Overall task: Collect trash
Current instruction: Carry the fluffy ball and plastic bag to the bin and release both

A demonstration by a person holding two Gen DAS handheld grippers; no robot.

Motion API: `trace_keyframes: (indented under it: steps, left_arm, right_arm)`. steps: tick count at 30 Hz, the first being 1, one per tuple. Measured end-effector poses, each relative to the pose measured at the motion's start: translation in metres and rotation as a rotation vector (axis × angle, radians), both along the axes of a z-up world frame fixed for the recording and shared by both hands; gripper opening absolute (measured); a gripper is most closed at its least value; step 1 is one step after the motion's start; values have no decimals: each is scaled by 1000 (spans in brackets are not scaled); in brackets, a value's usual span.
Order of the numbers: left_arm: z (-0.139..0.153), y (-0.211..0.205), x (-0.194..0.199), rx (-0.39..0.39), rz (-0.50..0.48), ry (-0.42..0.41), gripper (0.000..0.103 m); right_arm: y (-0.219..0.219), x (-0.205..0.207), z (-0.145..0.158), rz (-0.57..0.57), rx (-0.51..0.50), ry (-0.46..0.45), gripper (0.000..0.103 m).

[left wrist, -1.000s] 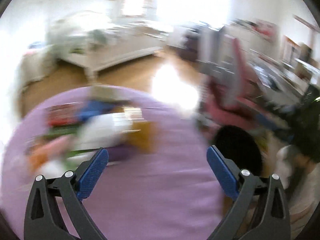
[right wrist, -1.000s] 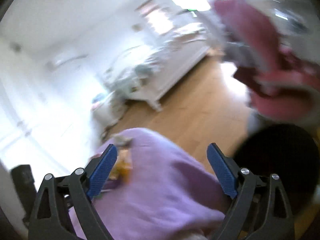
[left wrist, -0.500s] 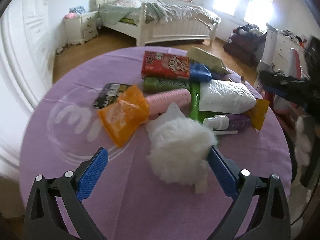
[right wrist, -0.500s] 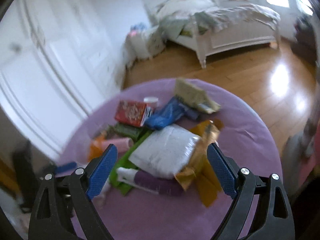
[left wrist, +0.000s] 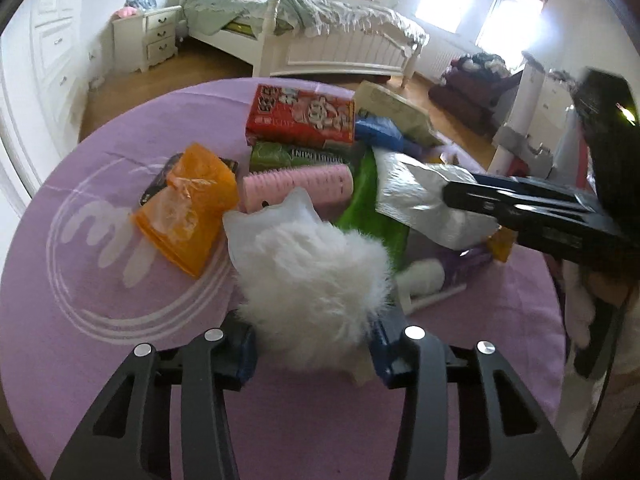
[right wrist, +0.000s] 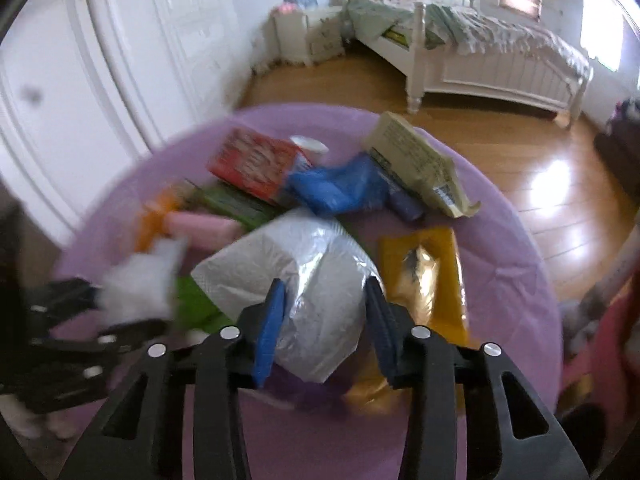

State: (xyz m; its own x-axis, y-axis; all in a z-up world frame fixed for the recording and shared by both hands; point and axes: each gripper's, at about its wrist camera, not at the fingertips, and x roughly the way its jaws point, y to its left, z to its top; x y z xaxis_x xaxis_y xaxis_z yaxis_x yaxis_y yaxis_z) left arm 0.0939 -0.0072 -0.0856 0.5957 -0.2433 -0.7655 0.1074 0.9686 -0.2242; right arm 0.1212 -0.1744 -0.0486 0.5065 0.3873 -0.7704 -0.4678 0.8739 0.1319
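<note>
Big round table (left wrist: 80, 360) draped in purple cloth, a white swirl logo printed on it, and the trash heaped across its middle. Left gripper (left wrist: 312, 350) sits at the near edge of the pile, blue pads pinched in on a white fluffy wad (left wrist: 316, 276), fur bulging out between and above them. Right gripper (right wrist: 322, 328) is narrowed onto the silver-white plastic bag (right wrist: 316, 280), pads pressing both flanks of its crumpled end; from the left camera that same gripper (left wrist: 452, 196) reaches in from the right and bites the bag's edge.

Down the sizes now: a red carton (left wrist: 300, 116) with cartoon figures lies at the far side, its print too small to read. A beige packet (right wrist: 416, 168) covered in fine text, unreadable, rests at the far right. A gold-yellow pouch (right wrist: 428, 276) lies just right of the silver bag. An orange plastic bag (left wrist: 188, 208) lies left of the fluff, touching a pink ribbed roller (left wrist: 296, 188). A crumpled blue wrapper (right wrist: 340, 188) sits beside the red carton. A green packet (left wrist: 300, 156) under the carton shows dark lettering, blurred beyond reading.
</note>
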Motion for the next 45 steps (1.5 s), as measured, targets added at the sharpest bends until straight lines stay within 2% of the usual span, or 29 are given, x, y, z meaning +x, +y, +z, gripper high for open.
trace_keyframes:
  steps: [5, 7, 10, 14, 17, 22, 27, 32, 36, 39, 42, 43, 44, 45]
  left_arm:
    - [27, 15, -17, -100, 24, -66, 43]
    - [40, 16, -26, -124, 27, -97, 43]
    - [60, 5, -36, -133, 3, -139, 43]
    - [85, -32, -39, -127, -73, -187, 43]
    - [94, -65, -37, -115, -150, -206, 44]
    - [98, -159, -32, -113, -349, -228, 44]
    - [76, -260, -24, -144, -535, -161, 44]
    - [41, -337, -28, -127, -669, -89, 44]
    - [10, -372, -25, -94, -705, -19, 44]
    - [-2, -382, -26, -85, -715, 14, 44]
    - [-7, -391, -25, -77, -721, 17, 49]
    - [-8, -393, -25, -68, -714, 11, 56]
    - [-8, -395, -26, -62, -707, 5, 68]
    - [-7, -397, -26, -58, -696, -5, 75]
  right_arm:
    - [-44, -50, 51, -53, 275, -75, 39]
    - [-62, -66, 65, -90, 355, -105, 39]
    - [-98, -89, 76, -172, 473, -134, 39]
    - [-153, -117, 73, -306, 589, -165, 39]
    - [-190, -134, 69, -408, 604, -203, 39]
    - [-263, -174, 62, -594, 601, -266, 39]
    - [-326, -208, 44, -775, 562, -298, 39]
    - [-369, -230, 8, -915, 516, -261, 39]
    - [-390, -238, -21, -989, 506, -220, 39]
    - [-397, -242, -35, -1021, 496, -201, 39]
    - [-403, -245, -45, -1044, 494, -181, 40]
    - [-405, -244, -49, -1057, 491, -170, 41]
    - [-407, -244, -52, -1070, 487, -161, 44]
    - [-409, -246, -53, -1081, 483, -154, 45]
